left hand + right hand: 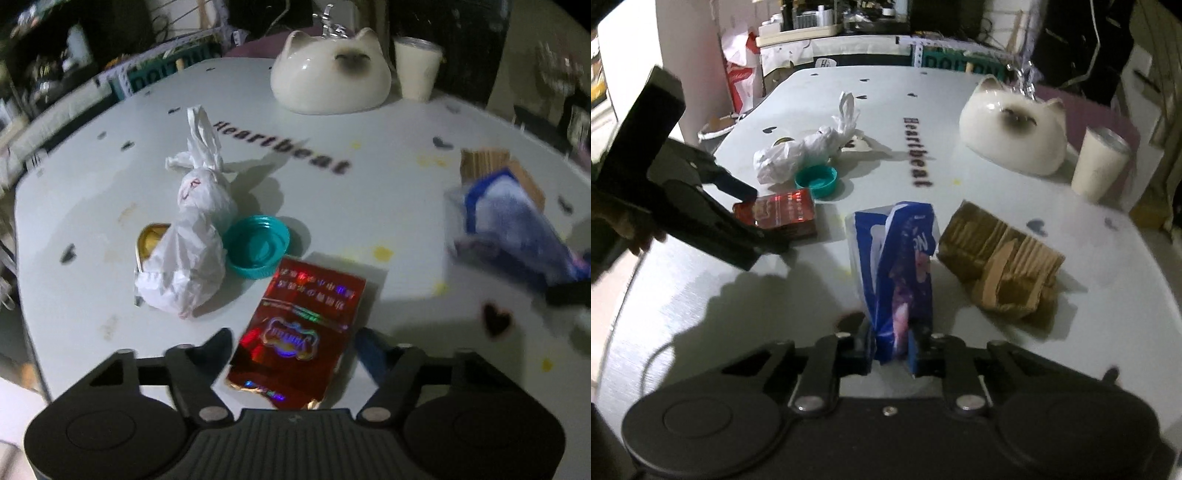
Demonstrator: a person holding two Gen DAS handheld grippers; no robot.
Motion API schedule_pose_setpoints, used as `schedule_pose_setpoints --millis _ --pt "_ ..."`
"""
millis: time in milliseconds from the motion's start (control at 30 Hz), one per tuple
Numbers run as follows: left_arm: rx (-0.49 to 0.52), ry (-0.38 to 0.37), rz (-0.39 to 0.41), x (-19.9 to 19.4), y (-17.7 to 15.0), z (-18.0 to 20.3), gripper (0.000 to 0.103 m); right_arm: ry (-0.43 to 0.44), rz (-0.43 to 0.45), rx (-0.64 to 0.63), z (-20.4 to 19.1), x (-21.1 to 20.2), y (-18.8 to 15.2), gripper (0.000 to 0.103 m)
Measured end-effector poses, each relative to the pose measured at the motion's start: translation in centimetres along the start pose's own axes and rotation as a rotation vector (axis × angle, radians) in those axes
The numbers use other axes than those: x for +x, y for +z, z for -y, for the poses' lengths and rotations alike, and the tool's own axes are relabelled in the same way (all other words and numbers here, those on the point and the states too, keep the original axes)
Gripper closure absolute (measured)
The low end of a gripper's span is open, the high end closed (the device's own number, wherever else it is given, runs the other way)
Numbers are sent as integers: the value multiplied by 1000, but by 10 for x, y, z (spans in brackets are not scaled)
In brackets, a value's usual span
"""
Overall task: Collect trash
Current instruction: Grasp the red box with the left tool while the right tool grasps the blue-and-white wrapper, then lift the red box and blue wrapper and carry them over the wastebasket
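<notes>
Cardboard (999,254) beside claw-held wrapper (899,258)

1. Table (960,236): tied bag (798,155) far left, cap (816,181) just beside it on the near side.
2. Foil packet (779,216) nearer than cap, between left gripper (295,343) fingers.
3. Wrapper (897,266) centre, in right gripper (892,350).
4. Cardboard (997,254) right of wrapper.
5. Cat bowl (1012,140) and cup (1100,166) far right.

The surface (369,206) is white, dotted with black hearts and yellow specks, and lettered "Heartbeat" in black. The box (299,332) is shiny red with holographic print, the cap (256,247) teal, the knotted bag (188,254) white. The wrapper (901,266) is blue, white and purple; the cardboard (1001,258) is brown.
</notes>
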State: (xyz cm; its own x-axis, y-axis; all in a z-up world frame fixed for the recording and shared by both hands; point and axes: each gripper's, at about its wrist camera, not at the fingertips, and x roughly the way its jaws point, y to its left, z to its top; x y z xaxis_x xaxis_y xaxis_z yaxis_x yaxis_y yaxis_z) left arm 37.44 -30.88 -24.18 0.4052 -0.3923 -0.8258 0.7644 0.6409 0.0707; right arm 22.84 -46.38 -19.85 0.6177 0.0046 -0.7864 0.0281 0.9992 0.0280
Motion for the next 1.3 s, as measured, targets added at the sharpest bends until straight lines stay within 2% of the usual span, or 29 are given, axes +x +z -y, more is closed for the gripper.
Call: schedule_pose_setpoints --millis 133,300,633,833,1300 --pt "-42 -3 -6 -5 -4 6 43 17 -6 47 2 -2 0 89" --pt "-178 5 14 -25 -20 10 47 24 5 95 3 -11 4 89" --pt "-416 55 116 -107 -50 13 49 59 71 118 -7 -45 19 90" --pt "-504 98 189 -159 -63 19 50 79 125 110 -20 -74 26 90" --pt "-598 197 281 -248 -96 25 50 111 206 66 -63 -131 31 90"
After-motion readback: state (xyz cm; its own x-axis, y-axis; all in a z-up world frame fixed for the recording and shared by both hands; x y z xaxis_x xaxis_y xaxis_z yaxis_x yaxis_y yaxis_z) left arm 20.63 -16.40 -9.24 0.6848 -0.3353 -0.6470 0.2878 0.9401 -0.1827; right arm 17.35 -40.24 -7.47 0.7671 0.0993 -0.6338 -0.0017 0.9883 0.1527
